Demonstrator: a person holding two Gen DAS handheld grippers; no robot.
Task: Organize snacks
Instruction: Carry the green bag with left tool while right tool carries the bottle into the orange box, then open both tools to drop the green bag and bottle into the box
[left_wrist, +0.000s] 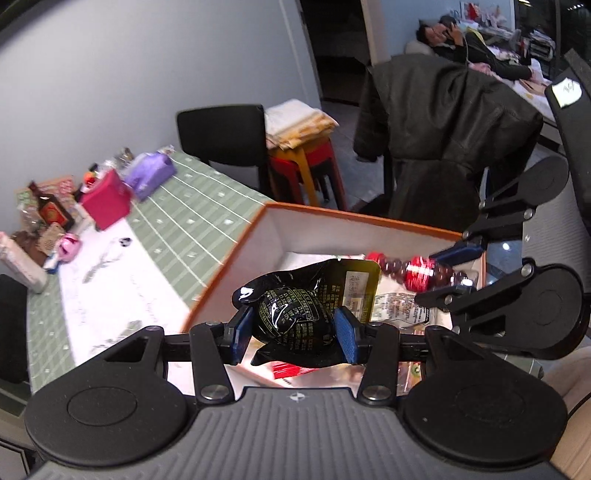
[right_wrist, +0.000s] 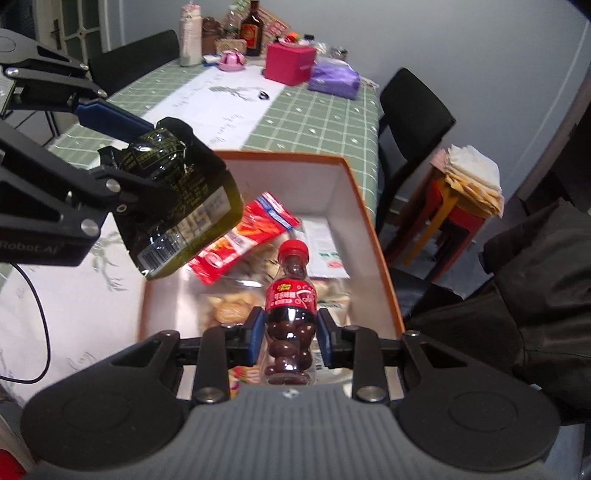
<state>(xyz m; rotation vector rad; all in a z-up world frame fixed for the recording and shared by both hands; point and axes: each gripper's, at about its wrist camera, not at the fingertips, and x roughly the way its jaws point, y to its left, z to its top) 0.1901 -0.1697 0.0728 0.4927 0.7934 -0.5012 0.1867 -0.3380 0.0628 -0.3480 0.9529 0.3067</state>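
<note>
- The left gripper (left_wrist: 293, 334) clamps a glossy black foil snack pouch with gold print (left_wrist: 295, 314) at its bulging middle, where the pads get purchase, above the box.
- The right gripper (right_wrist: 290, 339) pinches a small clear plastic bottle of dark chocolate beans with a red cap and label (right_wrist: 291, 306) at the narrow waist, so it stays upright.
- Both hang over the orange-rimmed white cardboard box (right_wrist: 369, 229) on the green checked tabletop (right_wrist: 314, 122), probably to be sorted; a red snack packet (right_wrist: 243, 236) lies inside.

We see a glossy black snack pouch (left_wrist: 295, 314) with gold print, crumpled, held up over the orange-rimmed white box (right_wrist: 364, 206). A small red-capped bottle (right_wrist: 291, 295) of dark round candies is held above it too. Inside lie a red packet (right_wrist: 243, 240) and clear-wrapped cookies (right_wrist: 229, 310).
</note>
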